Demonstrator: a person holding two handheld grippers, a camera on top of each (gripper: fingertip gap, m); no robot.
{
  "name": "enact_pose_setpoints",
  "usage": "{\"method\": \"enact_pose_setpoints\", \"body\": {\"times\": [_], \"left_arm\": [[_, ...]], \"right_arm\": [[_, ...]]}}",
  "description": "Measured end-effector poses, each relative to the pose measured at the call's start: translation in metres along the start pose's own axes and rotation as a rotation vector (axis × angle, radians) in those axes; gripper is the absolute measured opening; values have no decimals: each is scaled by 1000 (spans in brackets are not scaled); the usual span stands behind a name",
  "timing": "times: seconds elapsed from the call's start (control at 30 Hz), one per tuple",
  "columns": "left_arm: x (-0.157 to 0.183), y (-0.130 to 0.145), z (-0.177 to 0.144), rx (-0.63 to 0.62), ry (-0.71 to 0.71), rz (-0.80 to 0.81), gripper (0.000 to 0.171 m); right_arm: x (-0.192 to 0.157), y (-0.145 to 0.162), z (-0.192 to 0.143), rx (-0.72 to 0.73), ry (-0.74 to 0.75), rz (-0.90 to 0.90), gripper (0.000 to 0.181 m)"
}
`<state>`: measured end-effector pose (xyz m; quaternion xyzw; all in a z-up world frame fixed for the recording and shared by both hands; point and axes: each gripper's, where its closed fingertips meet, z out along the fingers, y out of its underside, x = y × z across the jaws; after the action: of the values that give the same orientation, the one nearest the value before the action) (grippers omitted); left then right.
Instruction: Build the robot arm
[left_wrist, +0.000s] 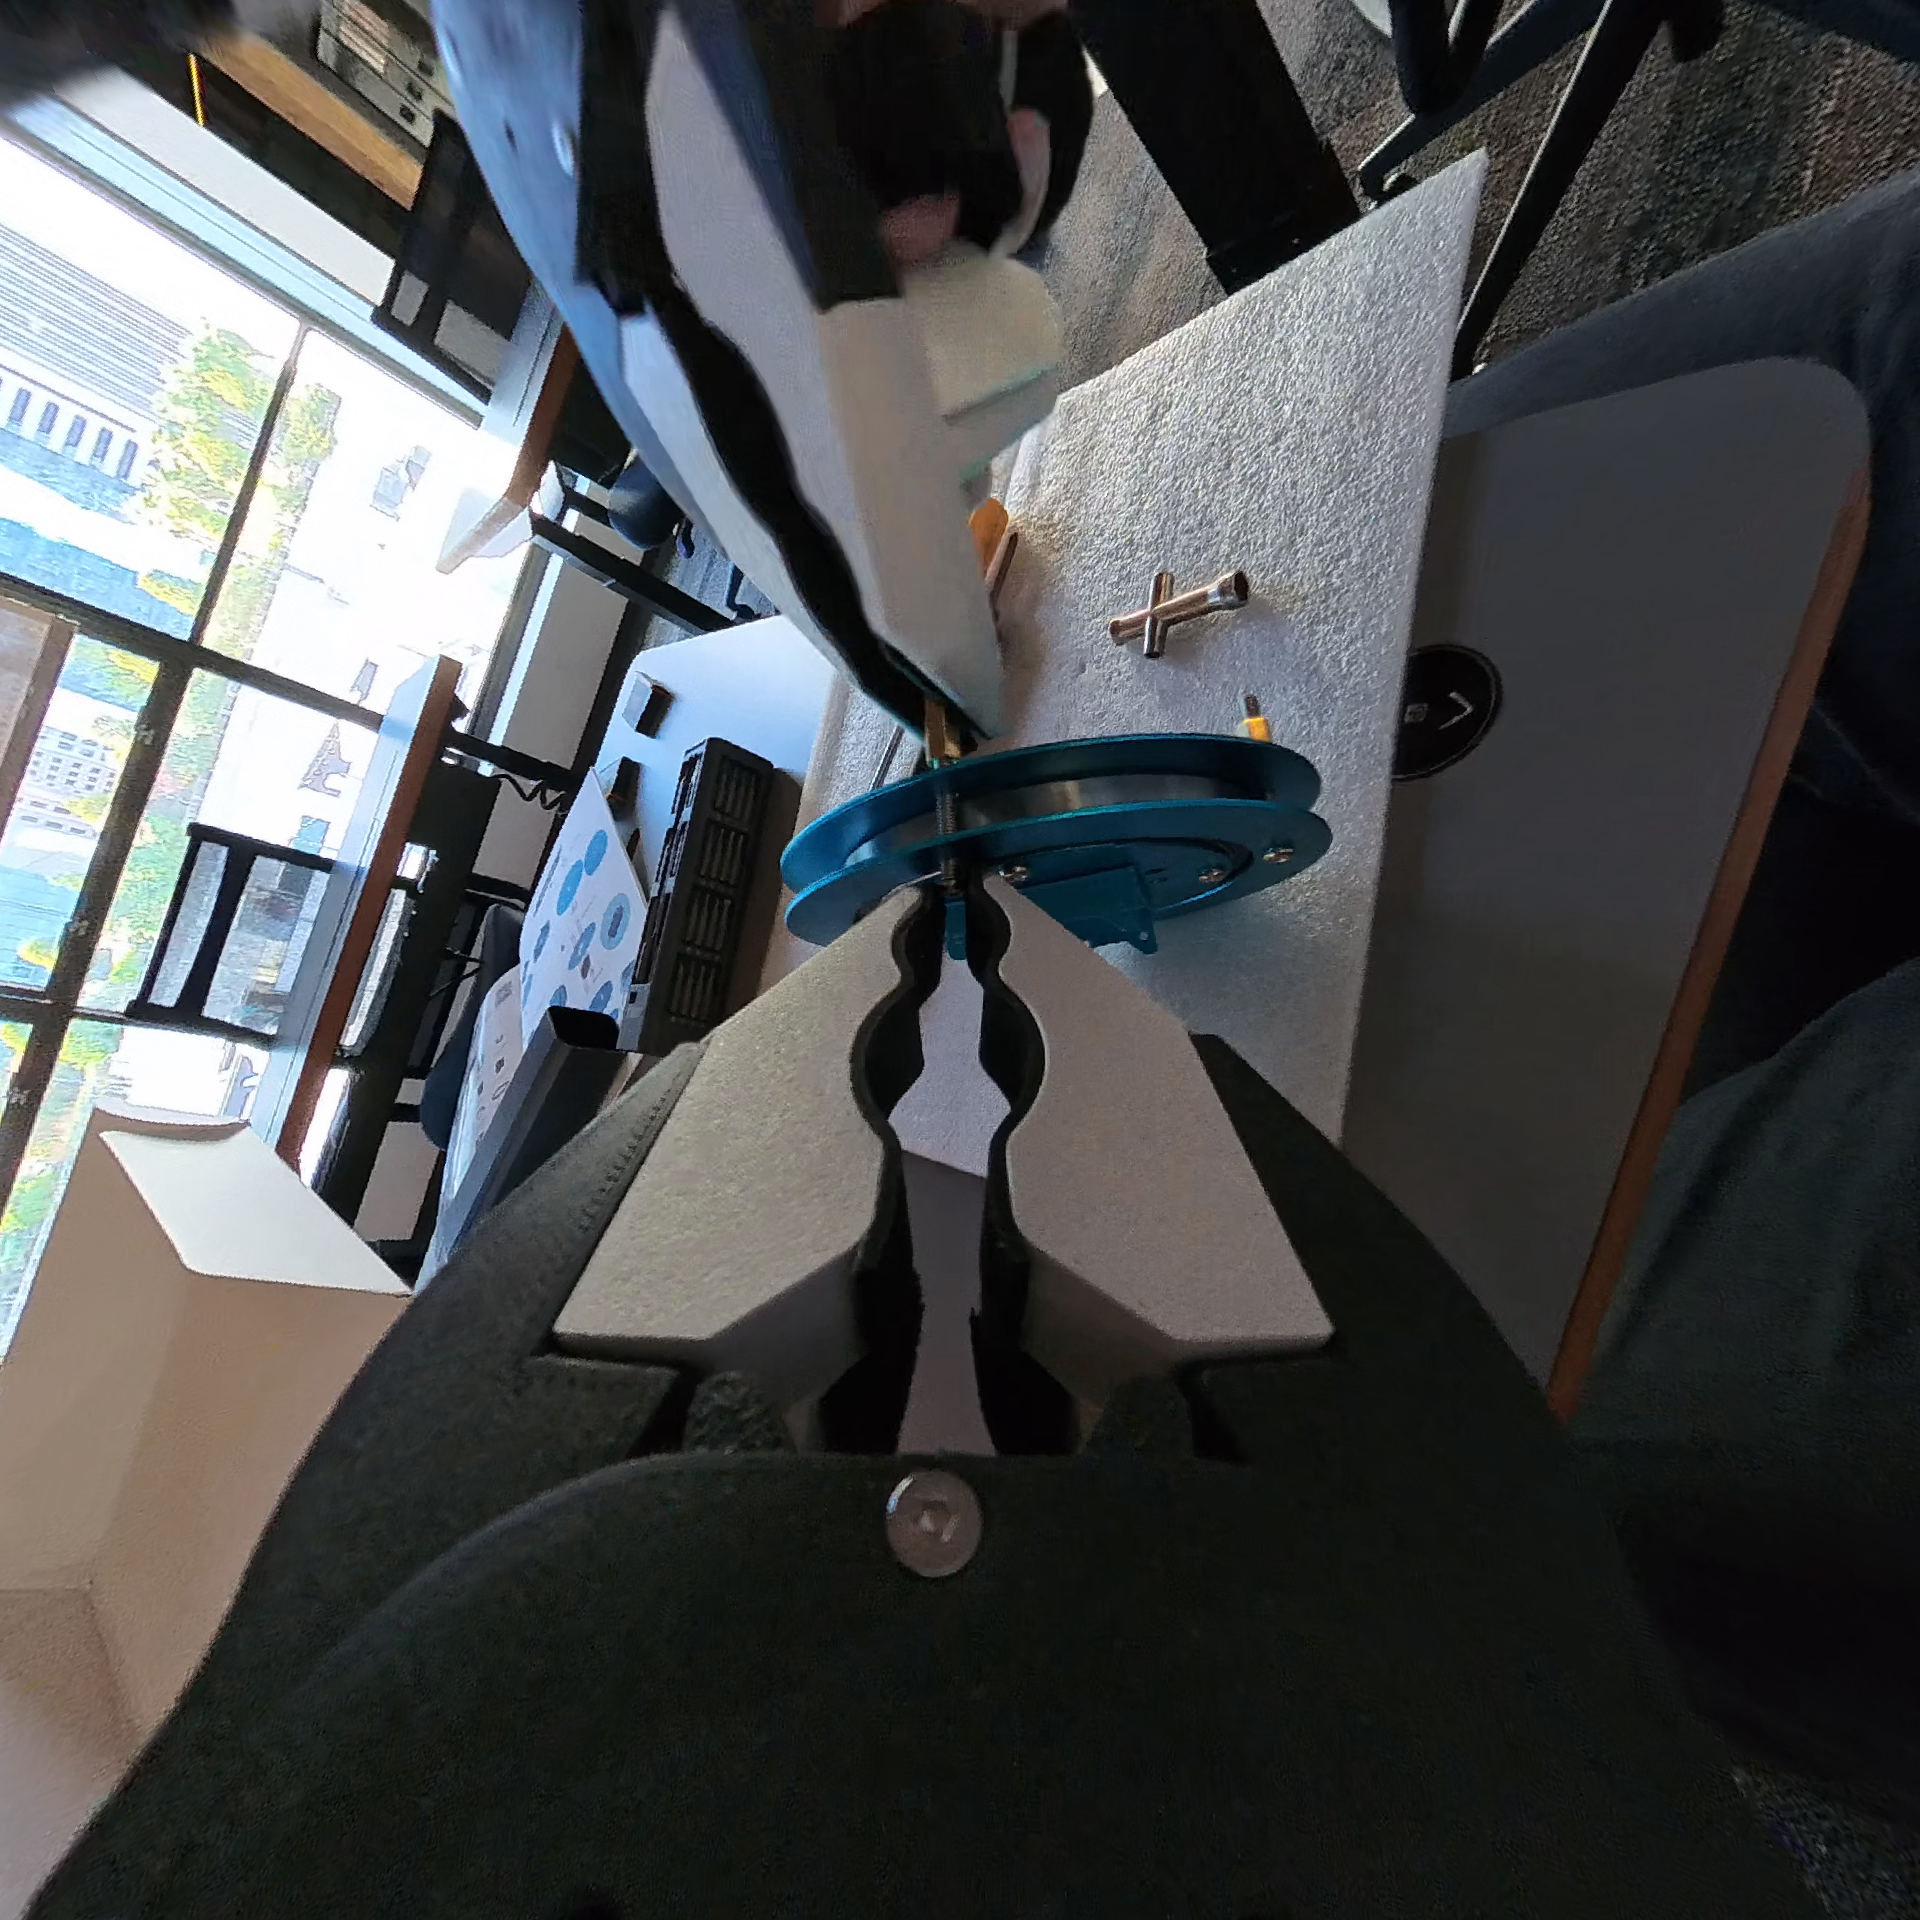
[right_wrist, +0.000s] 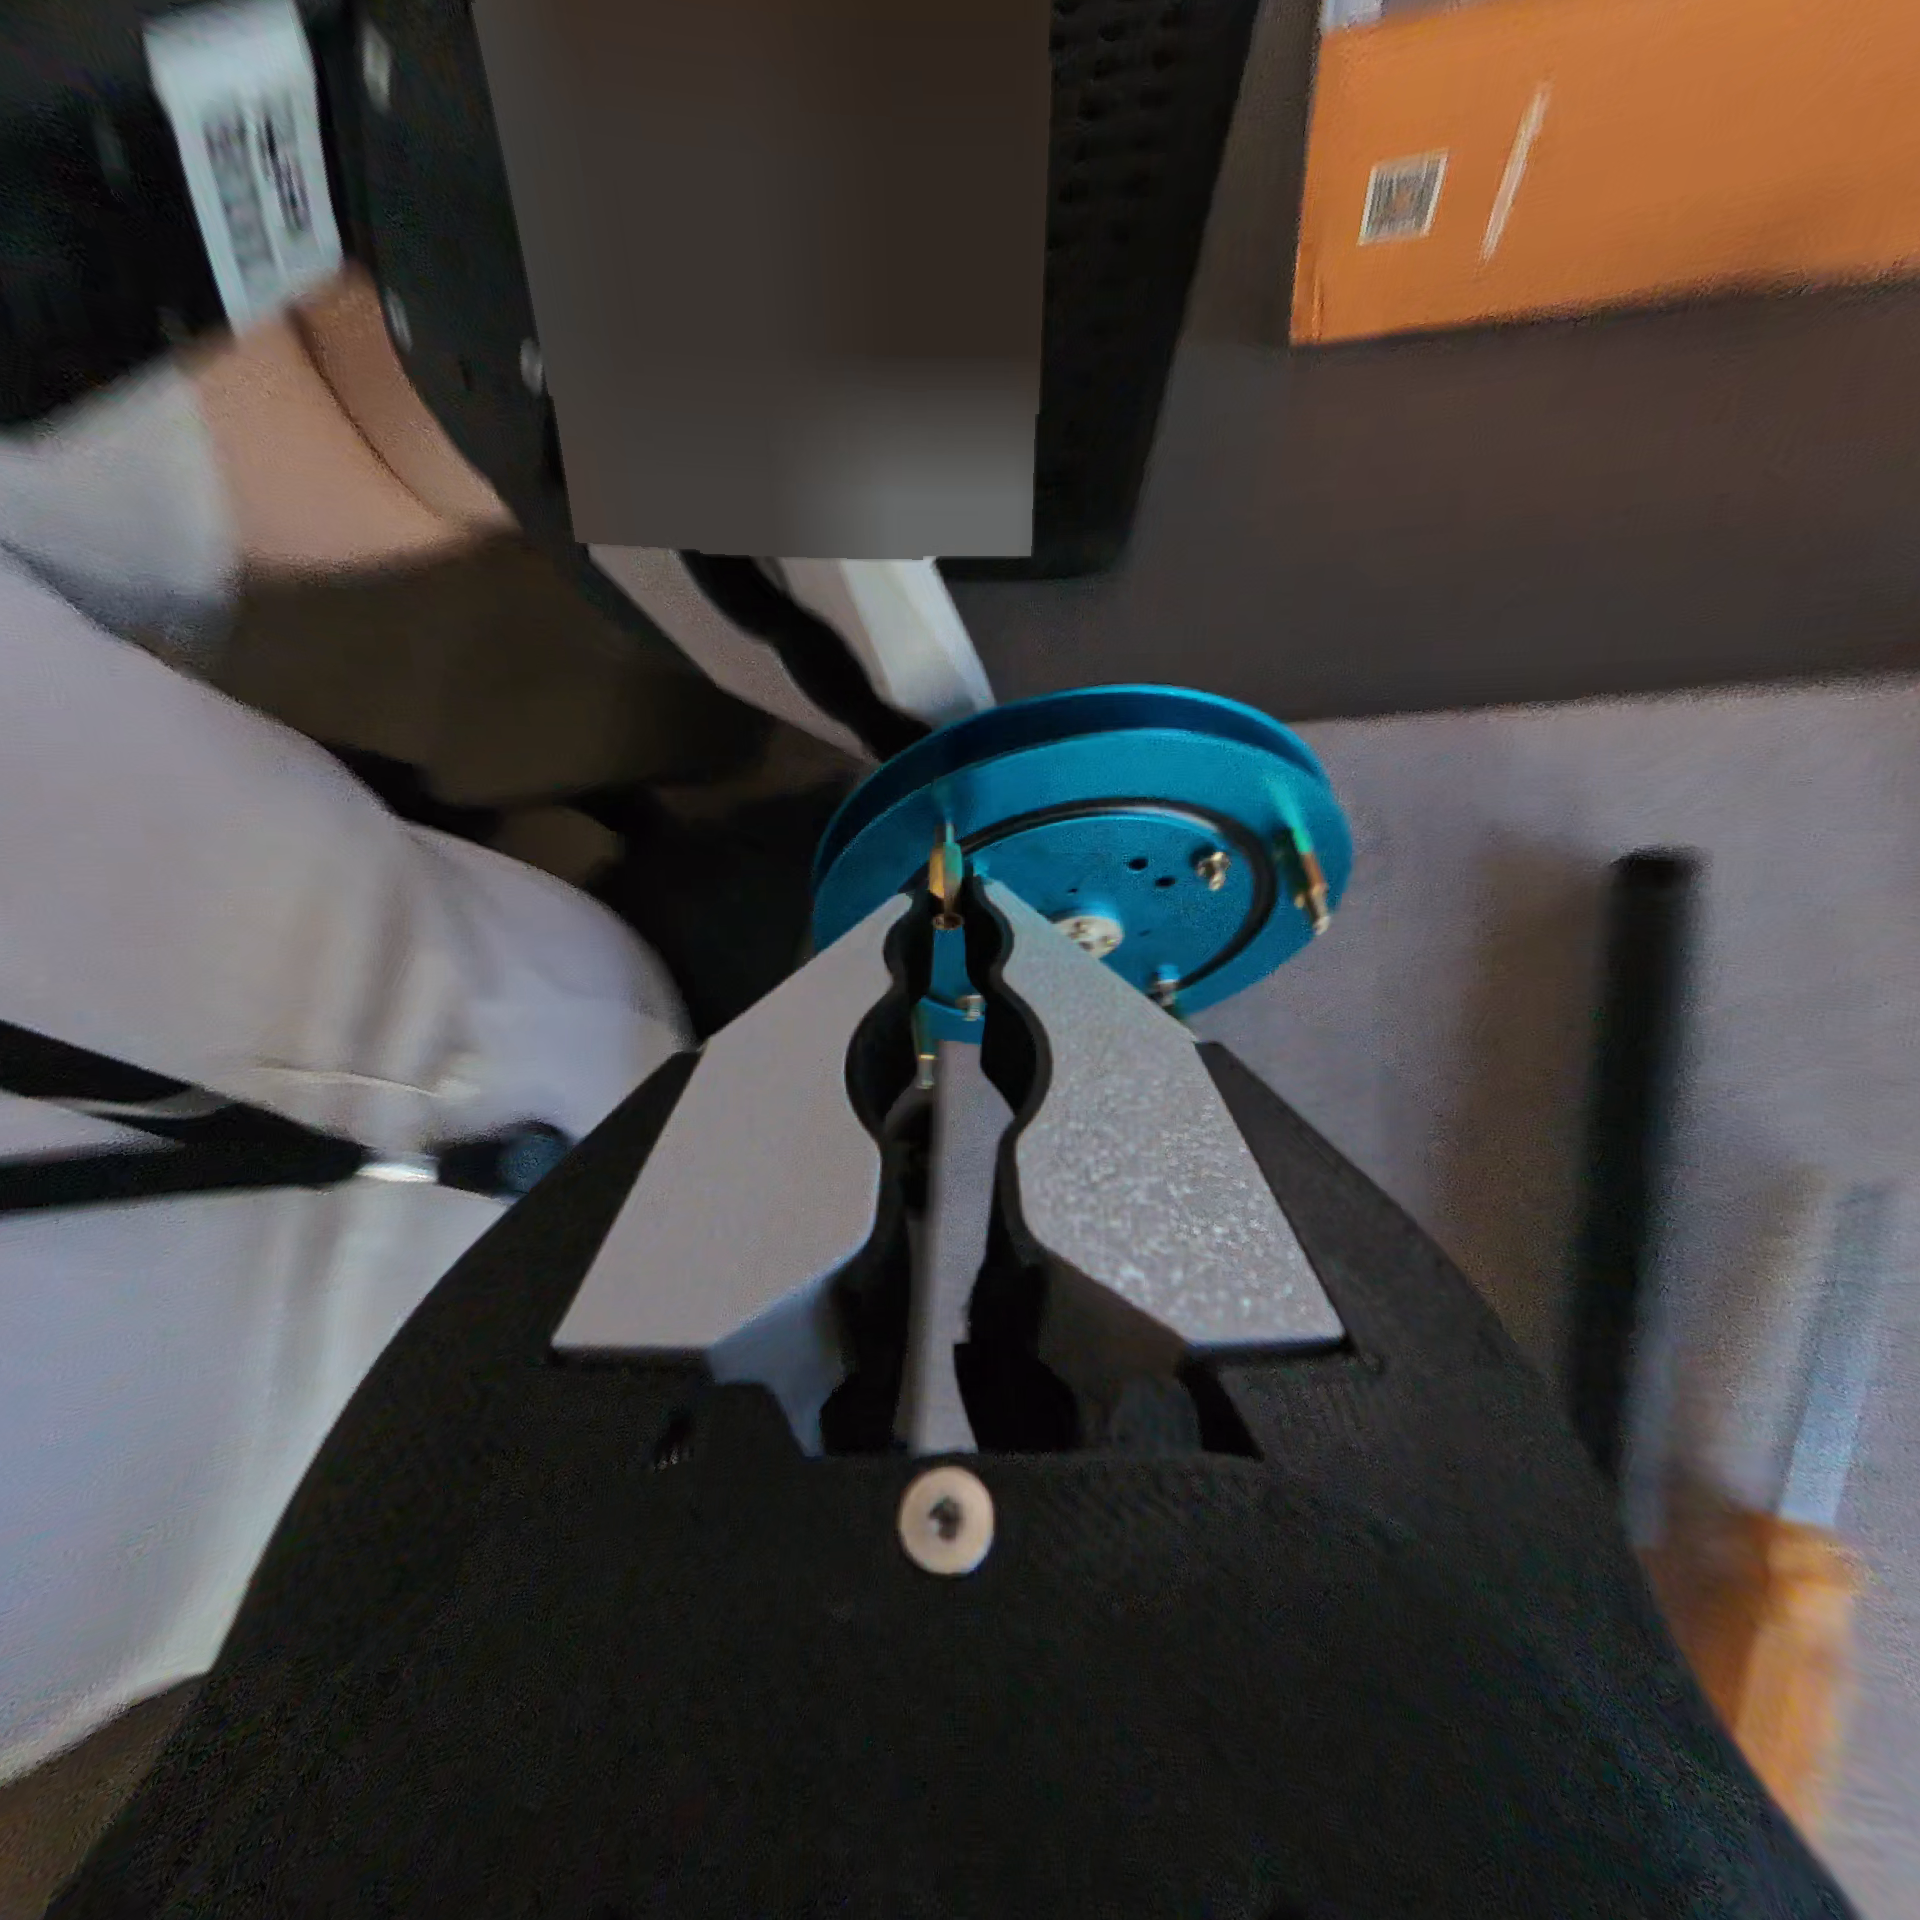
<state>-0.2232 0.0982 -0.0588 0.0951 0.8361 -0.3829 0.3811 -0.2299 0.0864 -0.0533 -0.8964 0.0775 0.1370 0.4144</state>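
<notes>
My left claw (left_wrist: 956, 914) is nearly closed, its tips pinching the edge of a teal metal disc assembly (left_wrist: 1060, 831): 2 round plates stacked with a gap between them, a silver ring and a threaded post showing in that gap, and small screws on the lower face. The assembly is held off the white foam mat (left_wrist: 1247, 468), its flat faces roughly parallel to the mat and its axis running between the 2 claws. My right claw (left_wrist: 951, 727) comes in from the opposite side, tips narrowed onto a brass standoff (left_wrist: 940, 727) at the upper plate.

On the mat beyond lie a silver cross-shaped socket wrench (left_wrist: 1174, 613) and a small brass-tipped piece (left_wrist: 1255, 717), both well apart from the disc. The mat rests on a grey surface (left_wrist: 1621, 727) with a wood edge.

From the right wrist, my right claw (right_wrist: 951, 914) grips a brass standoff (right_wrist: 943, 868) on the disc's face (right_wrist: 1122, 831); 2 more standoffs stick out from that face. A black rod (right_wrist: 1631, 1091) lies to the right.
</notes>
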Motion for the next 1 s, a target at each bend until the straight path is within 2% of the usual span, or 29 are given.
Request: {"method": "enact_pose_setpoints", "body": {"times": [0.1,0.17,0.2,0.27,0.33,0.4,0.43,0.47,0.5,0.57,0.63,0.73,0.93,1.0], "left_arm": [[-1,-1,1,-1,-10,11,3],[-2,0,1,-5,-19,20,3],[-2,0,1,-4,-19,14,3],[-2,0,1,5,-15,-1,3],[-3,0,1,7,-18,-8,3],[-3,2,1,5,-23,-6,3],[-4,3,0,6,-25,-9,3],[-4,4,0,10,-26,-15,3],[-4,4,0,16,-24,-22,3],[-2,4,-1,32,-14,-40,3],[-2,4,-2,44,-6,-54,3],[0,4,-3,67,14,-73,3],[1,0,-1,93,48,-90,3],[0,-2,1,91,41,-93,3]], "right_arm": [[-3,-1,-1,33,-249,424,4],[-4,-2,-2,79,-346,504,4],[-4,-1,-1,93,-348,453,4],[-4,3,0,114,-272,194,5],[-2,7,0,173,-88,-200,33],[7,3,-6,285,197,-534,35],[6,-2,-9,354,289,-633,42],[2,-8,-12,434,323,-677,57],[0,-10,-13,478,324,-666,58],[5,-7,-10,478,303,-608,56],[-2,-9,-10,529,276,-649,28],[-2,-10,-6,537,297,-698,11],[-2,-9,-6,524,270,-686,5],[1,-7,-7,517,221,-562,4]]}}
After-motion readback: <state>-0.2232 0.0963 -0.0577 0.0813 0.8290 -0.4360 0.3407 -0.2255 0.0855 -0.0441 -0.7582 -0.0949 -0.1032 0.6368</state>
